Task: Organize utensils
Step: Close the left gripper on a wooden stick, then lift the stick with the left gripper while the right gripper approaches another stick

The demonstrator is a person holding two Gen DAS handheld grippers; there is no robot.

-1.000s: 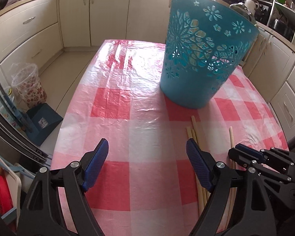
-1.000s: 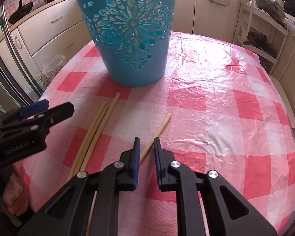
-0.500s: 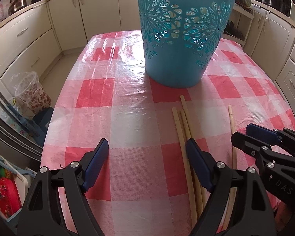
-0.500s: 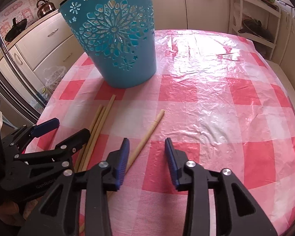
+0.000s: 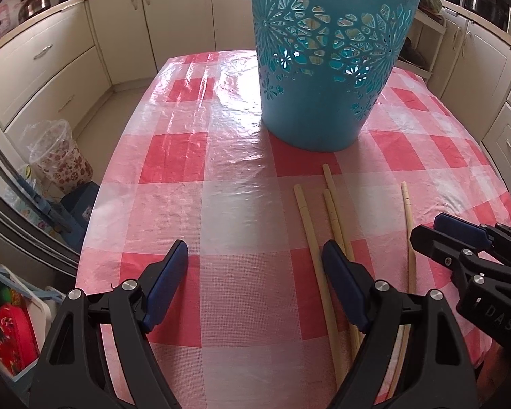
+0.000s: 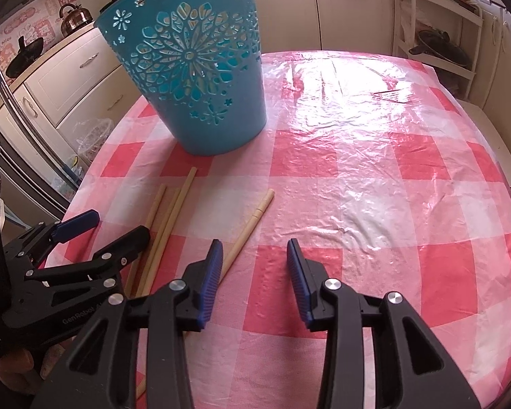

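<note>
Chopsticks (image 6: 167, 225): four, lengthwise toward my blue basket (image 6: 194, 78), probably flat. Left gripper (image 5: 255, 272) wide, empty; right gripper (image 6: 253, 266) partly spread, empty.

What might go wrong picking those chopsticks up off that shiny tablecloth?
Three chopsticks lie bunched together, so the left tool may catch several or scatter them. The single chopstick lies flat on the slick tablecloth beside the right tool, not between its pads; it may slide. The tall basket might tip if bumped.
</note>
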